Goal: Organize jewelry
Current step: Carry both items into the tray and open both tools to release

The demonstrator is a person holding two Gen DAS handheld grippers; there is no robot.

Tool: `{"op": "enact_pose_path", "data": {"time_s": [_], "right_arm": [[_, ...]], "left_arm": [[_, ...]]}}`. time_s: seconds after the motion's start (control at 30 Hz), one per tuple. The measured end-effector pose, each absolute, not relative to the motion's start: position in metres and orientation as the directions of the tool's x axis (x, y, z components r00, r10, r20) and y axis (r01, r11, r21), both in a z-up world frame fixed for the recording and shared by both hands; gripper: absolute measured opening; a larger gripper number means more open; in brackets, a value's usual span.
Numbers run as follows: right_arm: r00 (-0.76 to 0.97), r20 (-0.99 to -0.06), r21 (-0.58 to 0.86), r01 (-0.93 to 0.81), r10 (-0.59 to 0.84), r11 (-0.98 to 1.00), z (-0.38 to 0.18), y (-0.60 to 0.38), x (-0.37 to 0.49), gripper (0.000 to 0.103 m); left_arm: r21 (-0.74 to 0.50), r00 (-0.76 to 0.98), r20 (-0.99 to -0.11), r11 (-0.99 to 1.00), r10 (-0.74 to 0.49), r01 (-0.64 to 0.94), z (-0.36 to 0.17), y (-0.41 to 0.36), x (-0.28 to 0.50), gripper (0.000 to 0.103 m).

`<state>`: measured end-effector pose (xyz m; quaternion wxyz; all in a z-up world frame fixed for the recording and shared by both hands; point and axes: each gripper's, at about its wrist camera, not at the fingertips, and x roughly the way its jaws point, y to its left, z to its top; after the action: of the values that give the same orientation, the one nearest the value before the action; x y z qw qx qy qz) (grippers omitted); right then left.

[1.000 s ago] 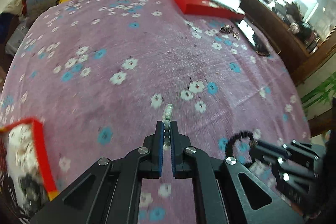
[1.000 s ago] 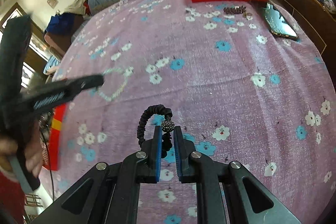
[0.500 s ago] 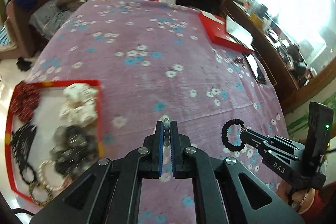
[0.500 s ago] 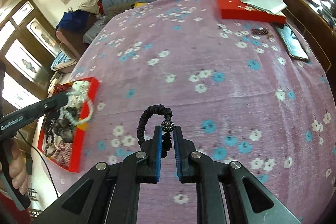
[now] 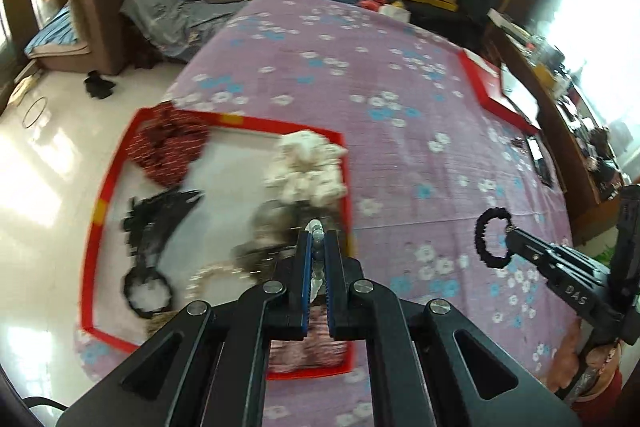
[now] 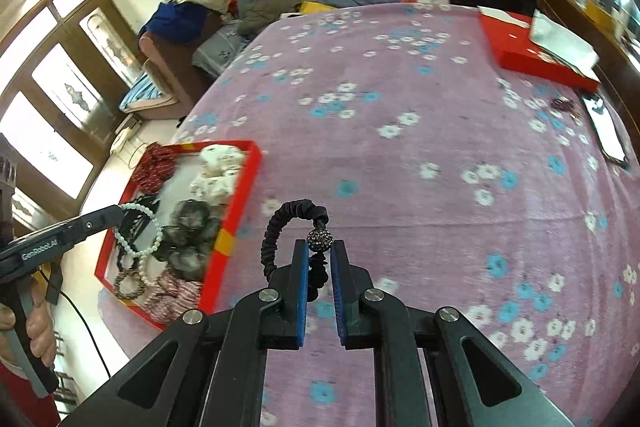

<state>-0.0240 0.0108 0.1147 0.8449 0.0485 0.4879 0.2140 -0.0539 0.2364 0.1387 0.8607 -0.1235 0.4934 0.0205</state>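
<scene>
My left gripper (image 5: 316,237) is shut on a pale bead bracelet (image 5: 316,247), which hangs as a loop (image 6: 138,227) above the red-rimmed tray (image 5: 120,147) in the right wrist view. The tray (image 6: 244,183) holds several hair ties and bracelets, white, dark red, black and grey. My right gripper (image 6: 320,247) is shut on a black fabric hair tie (image 6: 280,223) with a sparkly dark ball, held above the purple floral bedspread (image 6: 420,155) to the right of the tray. The left wrist view shows that hair tie (image 5: 486,237) in the right gripper (image 5: 514,233).
A red flat box (image 6: 532,55) with white paper lies at the bed's far right, a phone (image 6: 608,131) and a small dark bead pile (image 6: 562,103) beside it. Pale tiled floor (image 5: 36,163) lies left of the bed. A sofa (image 5: 100,23) and piled clothes stand beyond.
Both grippers have swung left toward the tray, which has come from the picture's edge into full view. The left gripper now hangs over the tray. Both grips are unchanged.
</scene>
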Motion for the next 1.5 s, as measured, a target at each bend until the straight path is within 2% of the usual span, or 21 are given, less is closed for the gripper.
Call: {"op": "enact_pose_path", "data": {"time_s": [0.27, 0.67, 0.93, 1.13, 1.5], "right_arm": [[0.396, -0.801, 0.291, -0.398, 0.449, 0.870, 0.117, 0.072, -0.023, 0.012], [0.339, -0.802, 0.288, -0.500, 0.491, 0.817, 0.115, 0.160, 0.001, 0.013], [0.292, -0.826, 0.304, -0.489, 0.482, 0.817, 0.099, 0.204, 0.050, 0.013], [0.253, -0.858, 0.280, -0.500, 0.448, 0.819, 0.077, 0.233, 0.075, 0.013], [0.197, -0.896, 0.244, -0.531, 0.398, 0.811, 0.047, 0.268, 0.090, 0.013]], "left_arm": [[-0.213, 0.486, -0.871, 0.949, -0.077, -0.231, 0.122, 0.288, -0.067, 0.005], [-0.308, 0.489, -0.856, 0.925, -0.168, -0.221, 0.104, 0.318, -0.051, 0.005], [-0.448, 0.502, -0.804, 0.879, -0.317, -0.163, 0.084, 0.324, -0.025, 0.005], [-0.300, 0.469, -0.865, 0.933, -0.179, -0.198, 0.067, 0.323, -0.012, 0.005], [-0.309, 0.459, -0.870, 0.925, -0.181, -0.221, 0.052, 0.336, -0.013, 0.005]]}}
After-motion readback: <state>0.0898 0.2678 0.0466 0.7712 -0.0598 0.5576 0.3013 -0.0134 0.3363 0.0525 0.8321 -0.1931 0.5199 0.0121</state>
